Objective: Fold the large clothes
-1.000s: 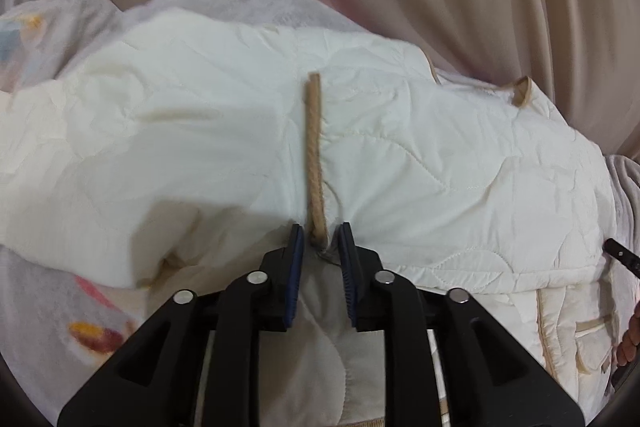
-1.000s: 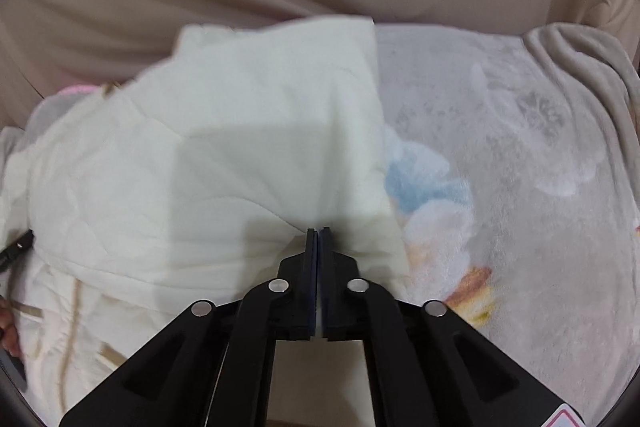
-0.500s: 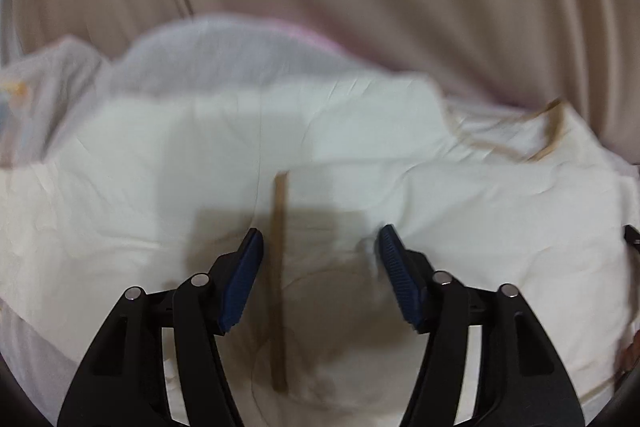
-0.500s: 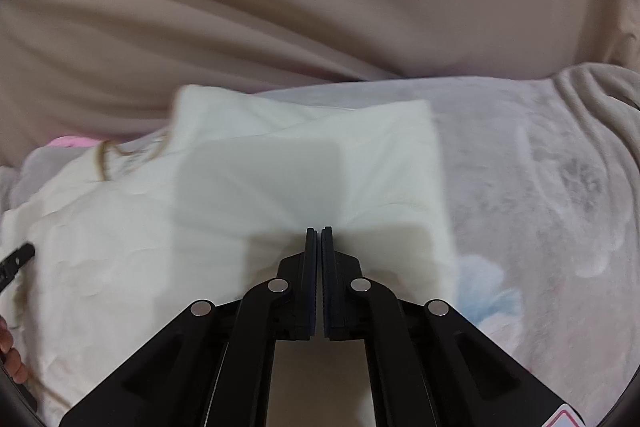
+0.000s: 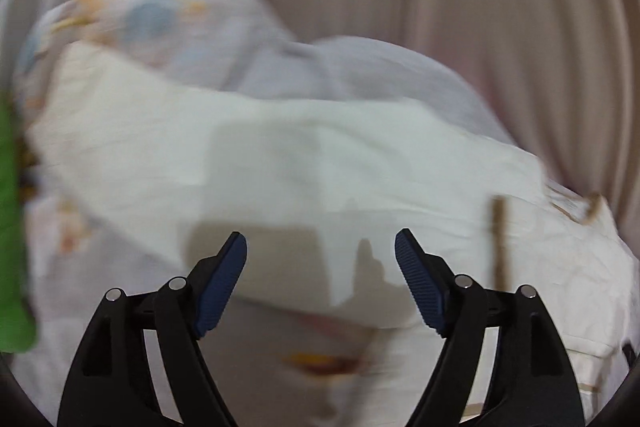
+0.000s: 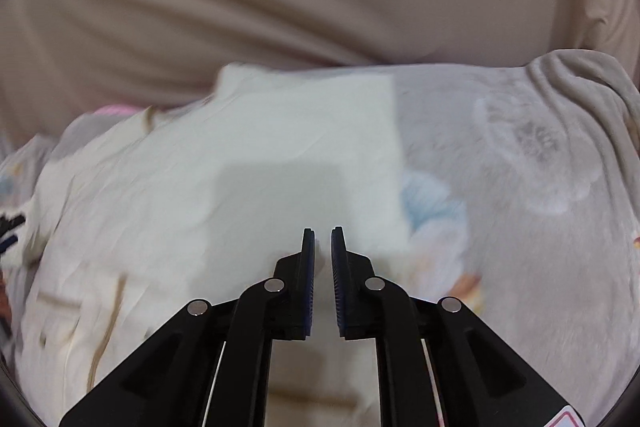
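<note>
Left wrist view: the left tongs (image 5: 321, 251) stand wide apart with nothing between them, which suits a fold just laid down and let go. The jacket (image 5: 280, 163) lies ahead of them and to their right, folded over on the blanket (image 5: 160, 27); its tan trim (image 5: 498, 239) runs just right of the right finger. A green thing (image 5: 10, 227) sits at the far left. A second ago these tongs were clamped on that trim; half a second ago they had opened, and the trim has since slid from between them to their right.

Right wrist view: the right tongs (image 6: 322, 247) stand slightly apart, the jacket (image 6: 260, 167) edge at their tips; whether they hold it I cannot tell. They were shut before, so this looks like a release. The blanket (image 6: 520, 187) spreads to their right.
</note>
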`<state>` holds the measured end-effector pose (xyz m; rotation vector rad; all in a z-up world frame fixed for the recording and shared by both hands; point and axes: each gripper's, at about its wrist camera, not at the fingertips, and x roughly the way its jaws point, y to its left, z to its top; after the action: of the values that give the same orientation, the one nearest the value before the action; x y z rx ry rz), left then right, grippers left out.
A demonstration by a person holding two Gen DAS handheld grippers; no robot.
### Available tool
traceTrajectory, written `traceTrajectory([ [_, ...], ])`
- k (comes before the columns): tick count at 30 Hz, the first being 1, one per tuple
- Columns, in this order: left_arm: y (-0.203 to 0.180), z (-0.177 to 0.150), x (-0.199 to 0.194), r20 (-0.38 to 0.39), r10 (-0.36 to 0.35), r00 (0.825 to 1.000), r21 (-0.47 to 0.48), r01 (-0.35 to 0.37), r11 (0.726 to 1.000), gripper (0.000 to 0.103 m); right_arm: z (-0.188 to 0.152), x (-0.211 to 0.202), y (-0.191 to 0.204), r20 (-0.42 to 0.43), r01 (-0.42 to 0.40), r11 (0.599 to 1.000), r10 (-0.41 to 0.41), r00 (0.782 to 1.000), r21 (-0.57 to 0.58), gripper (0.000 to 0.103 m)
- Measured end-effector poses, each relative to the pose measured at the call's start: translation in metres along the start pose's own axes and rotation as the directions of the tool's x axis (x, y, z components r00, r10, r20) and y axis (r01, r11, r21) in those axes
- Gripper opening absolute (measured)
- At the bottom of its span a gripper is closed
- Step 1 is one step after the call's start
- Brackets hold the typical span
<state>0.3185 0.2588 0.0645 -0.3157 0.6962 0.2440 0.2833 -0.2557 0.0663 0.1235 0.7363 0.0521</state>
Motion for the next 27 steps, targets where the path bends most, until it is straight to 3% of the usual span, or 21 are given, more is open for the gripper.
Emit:
traceTrajectory([
  [2, 0.052, 0.006, -0.004, -0.009, 0.08, 0.997, -0.081, -0.08, 0.994, 0.077, -0.022, -0.007, 0.014, -0.029, -0.045, 0.999, 0.045, 0.999, -0.027, 0.013],
  [6, 0.133, 0.02, -0.008, -0.027, 0.201, 0.979, -0.248, -0.201, 0.948, 0.077, -0.05, -0.003, 0.03, -0.073, -0.092, 0.995, 0.089, 0.993, -0.037, 0.018],
  [9, 0.169, 0.03, -0.002, -0.045, 0.244, 0.969, -0.304, -0.246, 0.92, 0.077, -0.059, -0.003, 0.035, -0.076, -0.085, 0.996, 0.082, 0.994, -0.04, 0.02],
  [11, 0.176, 0.032, 0.005, -0.058, 0.249, 0.967, -0.304, -0.255, 0.918, 0.076, -0.058, 0.001, 0.031, -0.081, -0.096, 0.995, 0.094, 0.992, -0.029, 0.021],
  [13, 0.164, 0.035, 0.011, -0.046, 0.228, 0.973, -0.265, -0.231, 0.936, 0.066, -0.061, 0.004, 0.027, -0.084, -0.108, 0.994, 0.107, 0.991, -0.012, 0.022],
  [16, 0.147, 0.042, 0.024, -0.076, 0.199, 0.977, -0.223, -0.211, 0.952, 0.035, -0.061, 0.005, 0.023, -0.086, -0.122, 0.993, 0.122, 0.989, 0.007, 0.022],
  [17, 0.142, 0.045, 0.025, -0.076, 0.172, 0.982, -0.225, -0.185, 0.957, 0.009, -0.061, 0.005, 0.023, -0.085, -0.123, 0.992, 0.123, 0.989, 0.008, 0.022],
  [18, 0.134, 0.046, 0.023, -0.079, 0.134, 0.988, -0.231, -0.149, 0.962, 0.0, -0.062, 0.005, 0.023, -0.083, -0.121, 0.993, 0.121, 0.989, 0.007, 0.022],
  [20, 0.117, 0.052, 0.005, -0.032, 0.084, 0.996, -0.219, -0.089, 0.972, 0.0, -0.062, 0.005, 0.025, -0.08, -0.114, 0.993, 0.114, 0.99, 0.001, 0.022],
  [23, 0.057, 0.061, -0.039, 0.085, 0.043, 0.995, -0.08, -0.036, 0.996, 0.0, -0.062, 0.004, 0.027, -0.076, -0.111, 0.994, 0.11, 0.991, -0.008, 0.024],
  [27, -0.041, 0.062, -0.096, 0.2, -0.13, 0.971, 0.112, 0.109, 0.988, 0.0, -0.062, 0.003, 0.026, -0.072, -0.12, 0.993, 0.119, 0.99, -0.007, 0.027],
])
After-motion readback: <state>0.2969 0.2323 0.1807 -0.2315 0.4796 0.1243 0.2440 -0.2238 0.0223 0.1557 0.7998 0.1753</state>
